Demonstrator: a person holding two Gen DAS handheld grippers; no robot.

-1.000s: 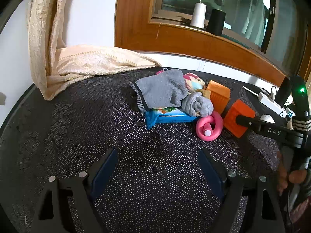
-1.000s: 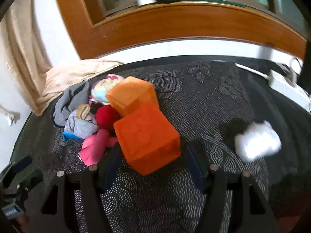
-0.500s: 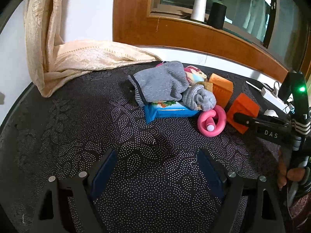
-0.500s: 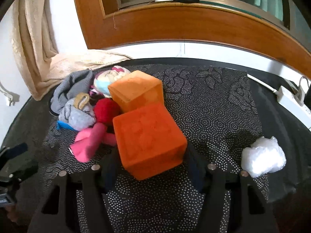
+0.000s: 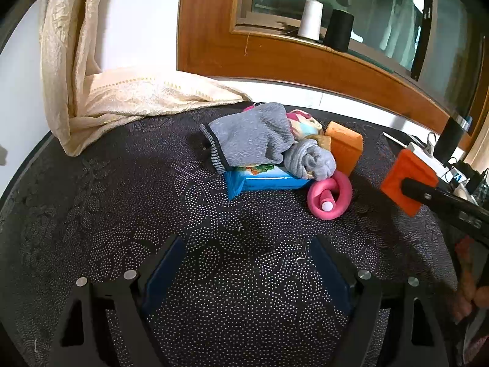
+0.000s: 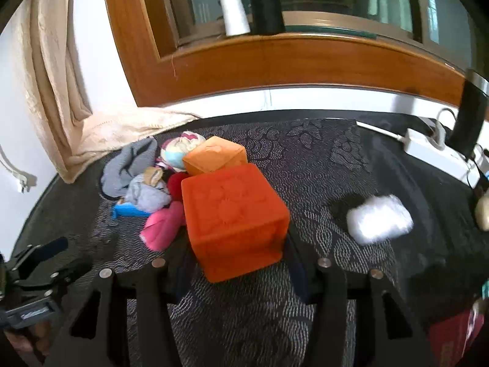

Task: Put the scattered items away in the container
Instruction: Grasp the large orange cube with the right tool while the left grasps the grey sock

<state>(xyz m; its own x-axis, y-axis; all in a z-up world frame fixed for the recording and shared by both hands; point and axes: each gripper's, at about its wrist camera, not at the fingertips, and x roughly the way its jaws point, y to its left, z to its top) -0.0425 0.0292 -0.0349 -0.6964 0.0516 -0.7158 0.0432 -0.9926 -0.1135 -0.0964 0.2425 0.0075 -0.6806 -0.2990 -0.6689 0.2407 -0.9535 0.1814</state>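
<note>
Your right gripper point(image 6: 238, 263) has just been closing its jaws, and a dark orange cube point(image 6: 235, 220) sits clamped between them. The cube looks raised off the dark patterned cloth point(image 6: 321, 159). Seen from your left wrist, the same cube point(image 5: 408, 179) hangs at the tip of the right gripper's black finger, far to the right.

Just beyond the held cube, touching or nearly touching its far edge, lies a lighter orange cube point(image 6: 215, 154). Ahead and to the left of your right gripper is a heap: a grey sock point(image 6: 131, 166), a rolled grey sock point(image 6: 146, 194), a red ball point(image 6: 176, 183), a pink ring toy point(image 6: 163, 224) and a blue packet point(image 6: 128, 211). To the right of the gripper lies a crumpled white plastic wad point(image 6: 379, 218).

Your left gripper point(image 5: 247, 269) stands wide open over bare cloth, with nothing between its blue pads. The heap sits ahead of it and slightly right, the pink ring toy point(image 5: 330, 195) nearest.

No container can be made out in either view.
</note>
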